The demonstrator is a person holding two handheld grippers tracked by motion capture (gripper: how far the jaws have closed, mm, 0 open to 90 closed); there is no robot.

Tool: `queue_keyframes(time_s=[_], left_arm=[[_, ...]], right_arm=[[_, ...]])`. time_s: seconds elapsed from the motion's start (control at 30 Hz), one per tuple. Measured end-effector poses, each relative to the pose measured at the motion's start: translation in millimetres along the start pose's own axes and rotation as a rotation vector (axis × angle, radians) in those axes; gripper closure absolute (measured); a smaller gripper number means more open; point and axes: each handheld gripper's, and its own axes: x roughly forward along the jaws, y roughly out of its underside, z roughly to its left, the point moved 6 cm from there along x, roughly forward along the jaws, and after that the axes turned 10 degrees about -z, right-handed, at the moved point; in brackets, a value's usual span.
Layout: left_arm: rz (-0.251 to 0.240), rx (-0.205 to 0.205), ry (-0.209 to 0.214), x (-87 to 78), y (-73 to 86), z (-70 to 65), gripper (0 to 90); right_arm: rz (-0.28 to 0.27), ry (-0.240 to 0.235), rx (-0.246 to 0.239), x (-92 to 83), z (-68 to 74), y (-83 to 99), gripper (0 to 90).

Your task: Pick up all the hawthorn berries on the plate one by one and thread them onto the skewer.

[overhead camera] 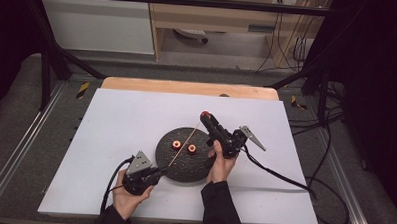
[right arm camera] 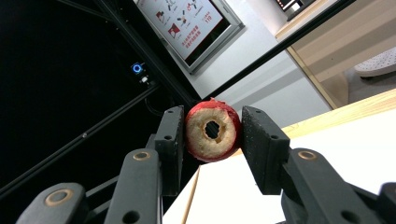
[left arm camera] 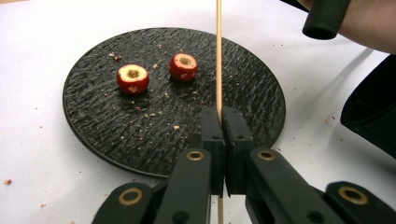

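Left gripper [left arm camera: 221,114], near left of the black round plate [left arm camera: 93,135], jaws clamped on a thin wooden skewer [left arm camera: 218,56] slanting far-right over the plate. Right gripper [right arm camera: 212,135] at the plate's far right, lifted, pinches a cored red fruit piece [right arm camera: 212,130]. Two more cored pieces [left arm camera: 133,78] rest on the plate.

Left gripper [overhead camera: 157,171] holds skewer [overhead camera: 184,145] over black plate [overhead camera: 166,155]; right gripper [overhead camera: 205,115] raised.

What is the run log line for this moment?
left gripper: shut on skewer | right gripper: shut on fruit | plate: two fruits
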Motion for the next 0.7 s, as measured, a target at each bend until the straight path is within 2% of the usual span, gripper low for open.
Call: queue_keyframes(time_s=[0.43, 0.7], left_arm=[[-0.002, -0.005, 0.006, 3.7, -1.3, -2.7, 88.3], [-0.014, -0.029, 0.008, 7.0, -4.4, -4.8, 88.3]], right_arm=[[-0.007, -0.004, -0.003, -0.4, 0.1, 1.5, 61.1], [-0.004, -0.008, -0.002, -1.0, 0.2, 4.0, 61.1]])
